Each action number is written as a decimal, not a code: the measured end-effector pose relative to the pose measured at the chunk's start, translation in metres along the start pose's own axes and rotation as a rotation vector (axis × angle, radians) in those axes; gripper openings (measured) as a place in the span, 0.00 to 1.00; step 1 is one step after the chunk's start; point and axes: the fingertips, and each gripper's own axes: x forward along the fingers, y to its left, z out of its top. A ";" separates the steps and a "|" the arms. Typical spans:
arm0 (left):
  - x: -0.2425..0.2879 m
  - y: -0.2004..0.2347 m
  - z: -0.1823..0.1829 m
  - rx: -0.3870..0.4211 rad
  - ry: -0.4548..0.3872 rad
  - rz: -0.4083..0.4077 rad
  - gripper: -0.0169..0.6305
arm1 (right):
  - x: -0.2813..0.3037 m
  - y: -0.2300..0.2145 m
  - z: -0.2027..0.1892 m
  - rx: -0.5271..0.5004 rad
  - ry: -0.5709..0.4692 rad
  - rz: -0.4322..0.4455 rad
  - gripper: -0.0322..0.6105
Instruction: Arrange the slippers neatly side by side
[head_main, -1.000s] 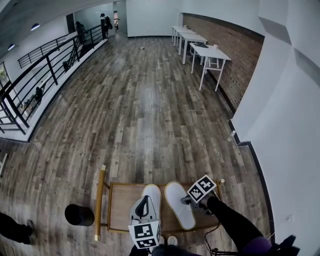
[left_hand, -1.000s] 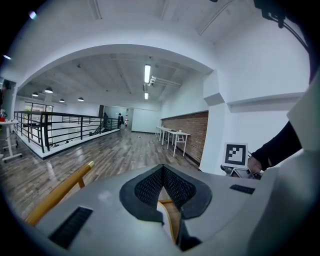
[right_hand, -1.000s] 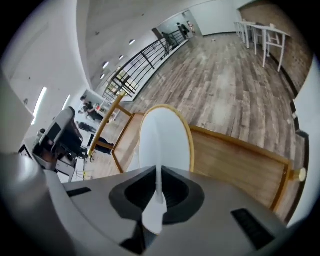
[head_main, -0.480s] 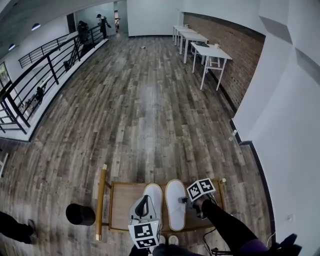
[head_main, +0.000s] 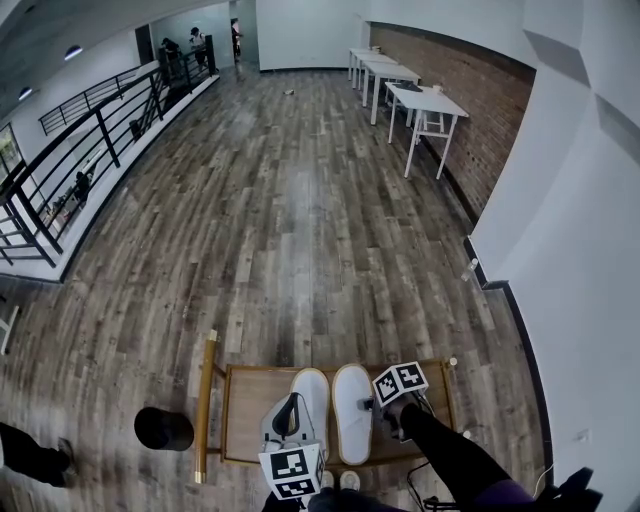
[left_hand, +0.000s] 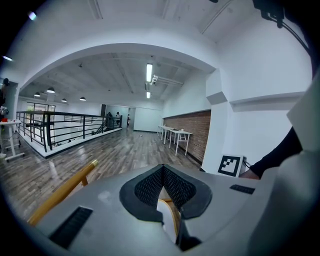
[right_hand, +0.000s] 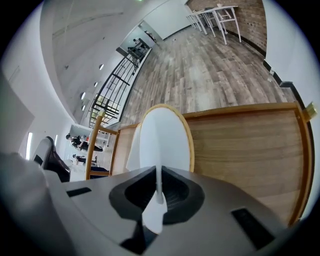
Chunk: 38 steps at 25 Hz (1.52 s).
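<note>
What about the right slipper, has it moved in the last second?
Yes. The right slipper swung heel-first leftward, away from the right rim of the wooden tray.

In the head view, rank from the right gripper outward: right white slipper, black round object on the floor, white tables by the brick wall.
1. Right white slipper, clamped in the right gripper.
2. Black round object, floor, far left.
3. White tables, far end, right wall.

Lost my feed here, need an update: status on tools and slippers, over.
Left tool clamped on left slipper. Right tool clamped on right slipper. Pair side by side on wooden tray. No obstruction seen.
</note>
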 end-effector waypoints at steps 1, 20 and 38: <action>0.001 0.000 0.000 -0.001 0.002 0.000 0.03 | 0.001 -0.001 0.001 0.006 -0.002 -0.002 0.08; 0.012 0.005 -0.006 -0.003 0.029 0.003 0.03 | 0.024 -0.018 0.001 0.032 0.037 -0.066 0.08; 0.018 0.010 -0.006 -0.006 0.039 0.011 0.03 | 0.034 -0.021 0.001 0.017 0.045 -0.098 0.08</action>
